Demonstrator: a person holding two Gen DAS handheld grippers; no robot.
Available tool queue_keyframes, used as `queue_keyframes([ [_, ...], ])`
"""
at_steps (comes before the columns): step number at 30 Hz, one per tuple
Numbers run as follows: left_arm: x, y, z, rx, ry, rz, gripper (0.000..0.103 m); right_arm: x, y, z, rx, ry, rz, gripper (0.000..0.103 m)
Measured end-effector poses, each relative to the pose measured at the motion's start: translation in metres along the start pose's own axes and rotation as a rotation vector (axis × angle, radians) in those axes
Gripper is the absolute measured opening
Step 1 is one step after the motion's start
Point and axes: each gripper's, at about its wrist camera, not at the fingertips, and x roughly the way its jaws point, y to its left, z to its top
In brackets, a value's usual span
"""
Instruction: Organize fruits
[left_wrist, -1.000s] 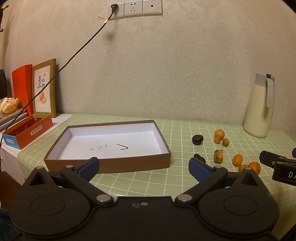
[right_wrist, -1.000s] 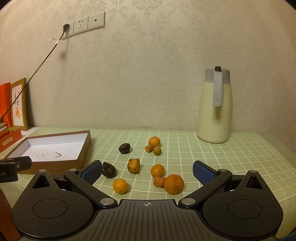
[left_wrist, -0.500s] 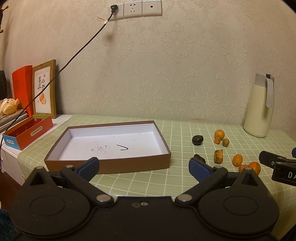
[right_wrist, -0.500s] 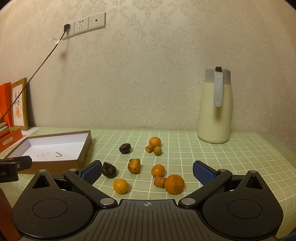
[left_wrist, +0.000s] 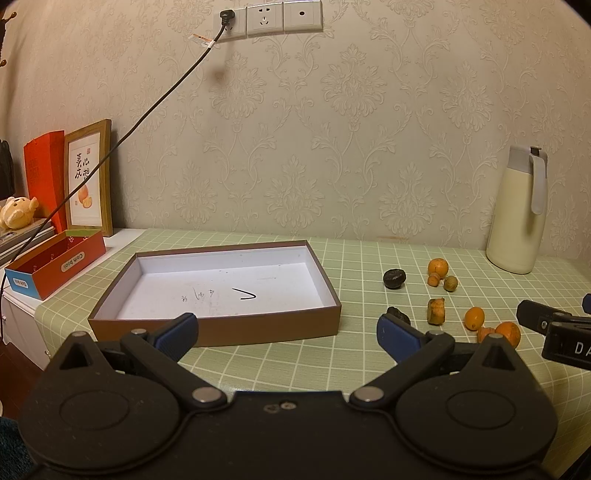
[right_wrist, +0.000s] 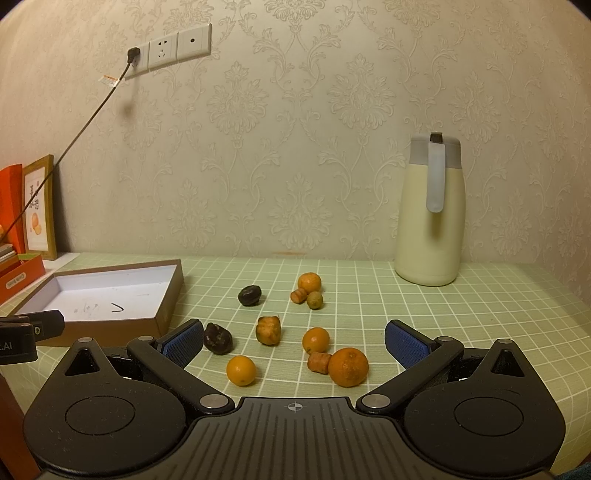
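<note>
Nothing has shifted: my left gripper (left_wrist: 286, 330) and right gripper (right_wrist: 293, 343) stay wide and empty, fruit (right_wrist: 348, 366) mid-frame, box (left_wrist: 214, 328) unfilled, sorting unstarted.

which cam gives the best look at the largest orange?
Right wrist. The largest orange sits whole and close between the open jaws of the right gripper, touching a small orange stub. In the left wrist view the same orange is small, near the right edge, partly cut off by the left gripper's linkage.

Dark fruit (left_wrist: 398, 314) half-hidden (behind tongs)
</note>
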Motion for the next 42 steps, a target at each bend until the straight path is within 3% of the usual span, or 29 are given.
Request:
queue_keyframes([
  [42, -0.0003, -0.004, -0.0013, 0.023, -0.006, -0.018, 0.097, -0.0015, -0.0084, -0.0004, -0.003, -0.004, -0.019, 0.103],
])
